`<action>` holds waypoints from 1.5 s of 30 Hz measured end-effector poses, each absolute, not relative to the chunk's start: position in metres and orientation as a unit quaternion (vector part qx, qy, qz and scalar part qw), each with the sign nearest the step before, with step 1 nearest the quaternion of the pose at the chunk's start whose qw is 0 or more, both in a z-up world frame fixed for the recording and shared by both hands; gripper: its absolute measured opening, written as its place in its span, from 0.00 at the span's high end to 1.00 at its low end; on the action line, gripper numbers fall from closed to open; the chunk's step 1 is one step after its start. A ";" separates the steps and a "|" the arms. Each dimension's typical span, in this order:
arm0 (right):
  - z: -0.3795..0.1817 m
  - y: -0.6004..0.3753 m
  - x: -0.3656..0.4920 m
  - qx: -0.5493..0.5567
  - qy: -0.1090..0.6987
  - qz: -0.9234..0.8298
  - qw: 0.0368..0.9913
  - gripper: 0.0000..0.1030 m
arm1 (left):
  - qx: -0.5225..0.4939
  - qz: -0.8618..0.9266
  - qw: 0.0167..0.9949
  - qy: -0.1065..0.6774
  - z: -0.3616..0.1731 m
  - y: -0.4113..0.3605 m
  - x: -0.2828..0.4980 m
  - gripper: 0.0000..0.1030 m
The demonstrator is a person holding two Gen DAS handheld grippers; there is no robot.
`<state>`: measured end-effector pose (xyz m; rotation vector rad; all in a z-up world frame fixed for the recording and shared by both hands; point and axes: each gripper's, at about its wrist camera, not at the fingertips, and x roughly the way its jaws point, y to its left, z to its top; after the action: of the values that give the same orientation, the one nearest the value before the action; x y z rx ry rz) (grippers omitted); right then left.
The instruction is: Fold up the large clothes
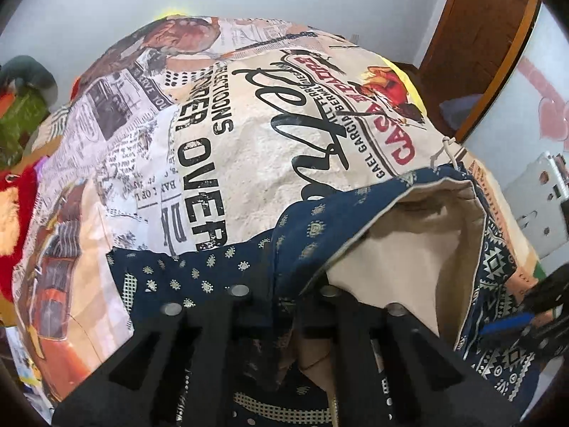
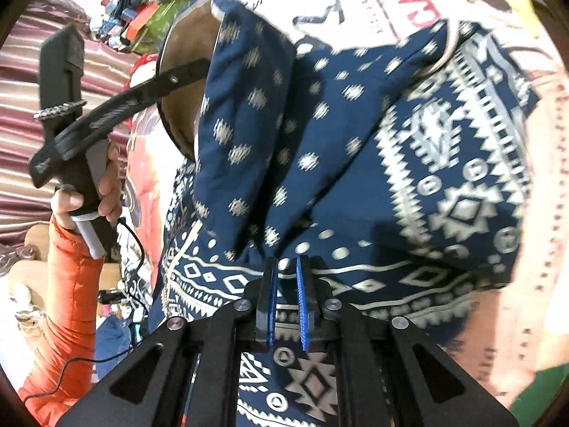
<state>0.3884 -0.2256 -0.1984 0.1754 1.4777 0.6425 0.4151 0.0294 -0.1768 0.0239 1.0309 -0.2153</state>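
Left wrist view puts your left gripper (image 1: 284, 302) nearest: its black slotted linkage fills the bottom edge, and the fingertips are buried under a fold of the navy blue cotton garment printed with small cream motifs (image 1: 220, 274). The jaws are drawn together and a pinch of that cloth passes between them. Just right of them the garment turns over and shows its plain cream lining (image 1: 409, 249), smooth and matte, edged with a geometric cream-on-navy border. Beyond the cloth lies the bedsheet printed like old newspaper with bold black lettering (image 1: 199, 149), its surface faintly pebbled and rumpled. Farther off stand a pale wall (image 1: 106, 7) and a brown wooden door (image 1: 480, 46).

From the right wrist view, your right gripper (image 2: 284, 267) is closest, its black fingers lined with ribbed blue pads (image 2: 303, 306). They stand nearly together, and a hanging fold of the garment comes down between the tips, so they pinch it. The cloth spreads ahead in soft draped pleats, dotted at the left and banded with diamonds and zigzags at the right. To the left, your hand (image 2: 103, 192), in an orange quilted sleeve (image 2: 67, 284), grips the grey handle of the other gripper, whose black arm reaches in behind the raised cloth. Behind it hangs a striped maroon curtain (image 2: 21, 106).
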 end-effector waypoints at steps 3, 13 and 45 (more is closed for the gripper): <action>-0.185 -0.239 0.397 0.087 0.647 0.278 0.704 0.94 | 0.004 -0.129 0.871 0.473 -0.163 0.030 0.394 0.93; -0.143 -0.250 0.432 0.127 0.603 0.268 0.741 0.94 | 0.031 -0.173 0.865 0.469 -0.147 0.044 0.283 0.93; -0.173 -0.137 0.327 -0.081 0.614 0.307 0.723 0.94 | -0.119 -0.099 0.869 0.469 -0.145 0.120 0.263 0.43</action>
<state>0.3273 -0.1371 -0.1726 -0.1789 1.3559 0.6781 0.2631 0.1200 -0.1452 -0.2484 0.9819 -0.2069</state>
